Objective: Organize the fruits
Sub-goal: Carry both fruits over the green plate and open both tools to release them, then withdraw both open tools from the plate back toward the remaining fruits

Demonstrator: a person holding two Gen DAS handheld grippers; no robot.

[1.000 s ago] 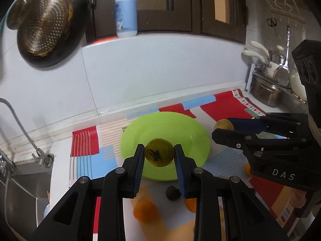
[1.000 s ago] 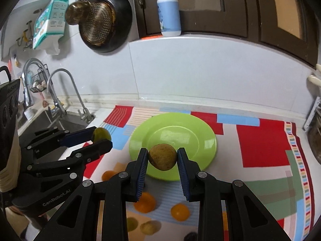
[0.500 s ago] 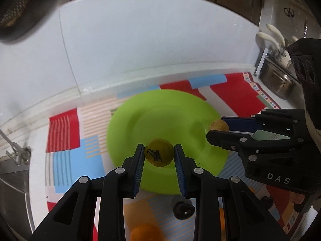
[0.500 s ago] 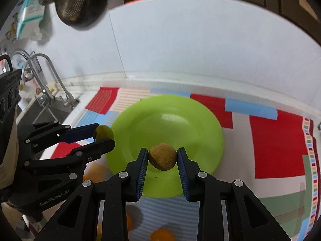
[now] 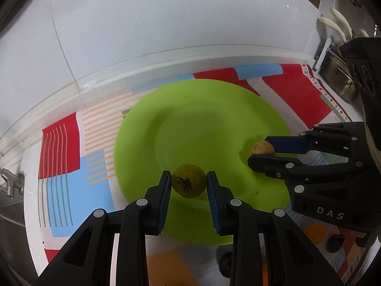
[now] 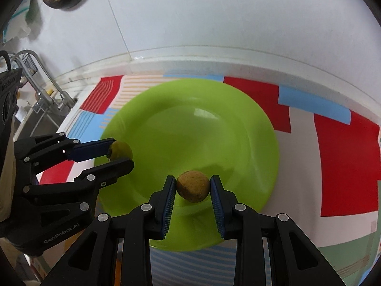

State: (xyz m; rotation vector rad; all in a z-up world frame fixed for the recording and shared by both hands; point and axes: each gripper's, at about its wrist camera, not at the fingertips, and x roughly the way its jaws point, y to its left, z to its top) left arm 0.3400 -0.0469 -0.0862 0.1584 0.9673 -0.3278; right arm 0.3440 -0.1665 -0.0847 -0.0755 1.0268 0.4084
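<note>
Both grippers loaded over the round lime-green plastic plate point(image 5: 166, 109).
Left gripper point(image 5: 188, 184) pinches a yellow-green round fruit point(image 5: 188, 184) at plate's 6 o'clock; right gripper point(image 6: 193, 189) clamps a speckled tan round fruit point(image 6: 193, 189), 3 o'clock in left view.

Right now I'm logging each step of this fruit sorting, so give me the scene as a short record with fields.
left gripper: shut on a round yellow-green fruit
right gripper: shut on a round tan-brown fruit
position: both fruits held over the round lime-green plate
plate contents: no fruit lying on it
surface: patterned red, blue and white mat
loose fruit: dark round fruit on the mat, beside the plate
</note>
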